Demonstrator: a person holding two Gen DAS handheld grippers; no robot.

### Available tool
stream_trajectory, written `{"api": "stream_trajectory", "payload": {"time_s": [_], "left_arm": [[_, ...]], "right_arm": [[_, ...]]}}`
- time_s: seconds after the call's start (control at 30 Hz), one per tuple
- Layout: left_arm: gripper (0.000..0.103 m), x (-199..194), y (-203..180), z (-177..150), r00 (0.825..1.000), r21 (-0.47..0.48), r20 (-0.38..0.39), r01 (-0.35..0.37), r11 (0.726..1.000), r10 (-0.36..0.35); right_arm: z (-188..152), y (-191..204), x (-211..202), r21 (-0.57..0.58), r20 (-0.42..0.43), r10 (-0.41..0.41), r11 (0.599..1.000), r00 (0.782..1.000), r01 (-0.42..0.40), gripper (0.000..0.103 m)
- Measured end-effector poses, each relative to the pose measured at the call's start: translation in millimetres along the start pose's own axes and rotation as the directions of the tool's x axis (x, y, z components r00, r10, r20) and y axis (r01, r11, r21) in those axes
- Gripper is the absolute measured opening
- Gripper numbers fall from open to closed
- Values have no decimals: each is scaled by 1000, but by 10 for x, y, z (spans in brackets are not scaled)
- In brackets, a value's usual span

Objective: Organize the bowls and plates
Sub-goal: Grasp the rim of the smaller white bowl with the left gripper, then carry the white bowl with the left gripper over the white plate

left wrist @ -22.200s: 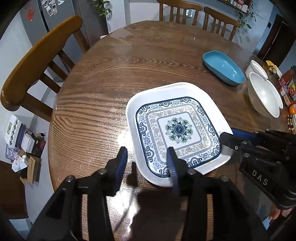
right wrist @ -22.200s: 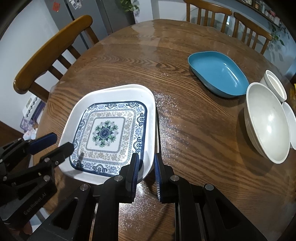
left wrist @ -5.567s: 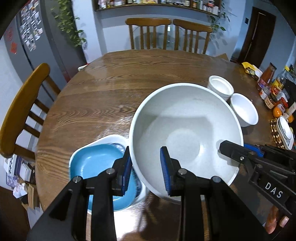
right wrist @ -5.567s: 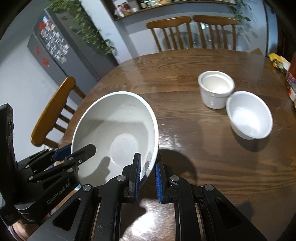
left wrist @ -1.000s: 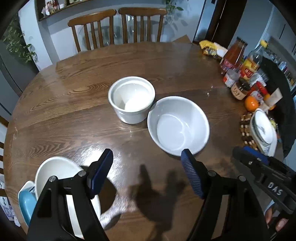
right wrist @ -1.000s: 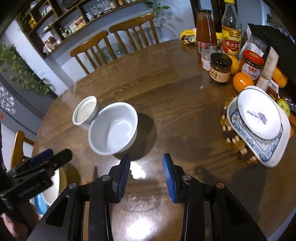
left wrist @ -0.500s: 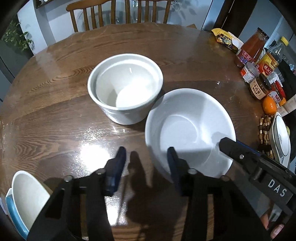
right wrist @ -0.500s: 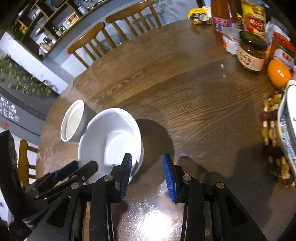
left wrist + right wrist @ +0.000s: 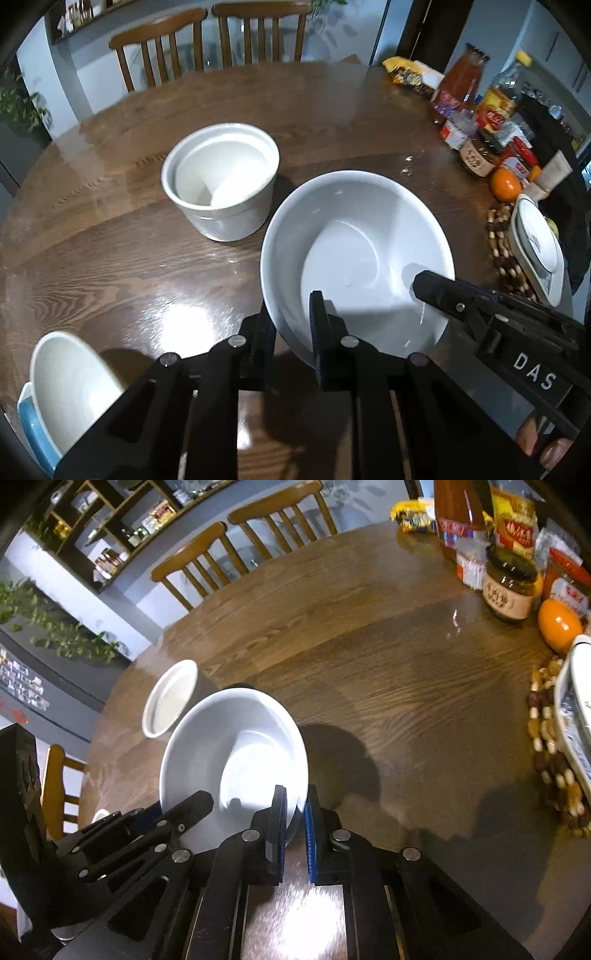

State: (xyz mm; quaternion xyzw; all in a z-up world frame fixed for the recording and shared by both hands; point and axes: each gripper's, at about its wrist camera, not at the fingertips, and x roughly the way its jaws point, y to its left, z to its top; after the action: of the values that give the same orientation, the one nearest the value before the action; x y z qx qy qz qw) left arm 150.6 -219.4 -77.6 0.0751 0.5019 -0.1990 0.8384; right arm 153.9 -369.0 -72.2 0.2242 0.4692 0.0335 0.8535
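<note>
A white round bowl (image 9: 354, 243) sits tilted just above the brown wooden table (image 9: 110, 251). My left gripper (image 9: 293, 328) is shut on its near left rim. My right gripper (image 9: 295, 812) is shut on its near right rim; the bowl also shows in the right wrist view (image 9: 236, 753). A white straight-sided ramekin (image 9: 221, 181) stands just beyond it to the left, also in the right wrist view (image 9: 170, 698). At the near left, a large white bowl (image 9: 70, 384) rests in a blue dish (image 9: 31, 435).
Jars, sauce bottles, packets and an orange (image 9: 504, 184) crowd the table's right side. A small patterned dish stack (image 9: 576, 720) sits on a beaded mat (image 9: 543, 738) at the right edge. Wooden chairs (image 9: 207, 40) stand behind the table.
Both grippers moved in and closed on the white bowl's near rim, one on each side. The bowl now sits tilted, its near edge raised.
</note>
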Motion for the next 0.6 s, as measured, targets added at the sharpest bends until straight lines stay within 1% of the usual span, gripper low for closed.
{"api": "stream_trajectory", "payload": {"time_s": [0.2, 0.3, 0.4, 0.6], "left_arm": [[16, -459, 157, -114, 997, -16, 80, -11, 1000, 12], [16, -713, 286, -190, 992, -24, 124, -27, 999, 30], [16, -915, 445, -276, 987, -44, 153, -50, 998, 56], [17, -1137, 761, -475, 979, -102, 173, -89, 991, 106]], "right_arm": [[-122, 321, -378, -75, 69, 17, 997, 997, -12, 10], [-170, 540, -504, -117, 88, 50, 992, 995, -40, 10], [-207, 765, -544, -157, 90, 80, 985, 993, -65, 10], [-327, 1175, -535, -240, 72, 127, 965, 989, -106, 10]]}}
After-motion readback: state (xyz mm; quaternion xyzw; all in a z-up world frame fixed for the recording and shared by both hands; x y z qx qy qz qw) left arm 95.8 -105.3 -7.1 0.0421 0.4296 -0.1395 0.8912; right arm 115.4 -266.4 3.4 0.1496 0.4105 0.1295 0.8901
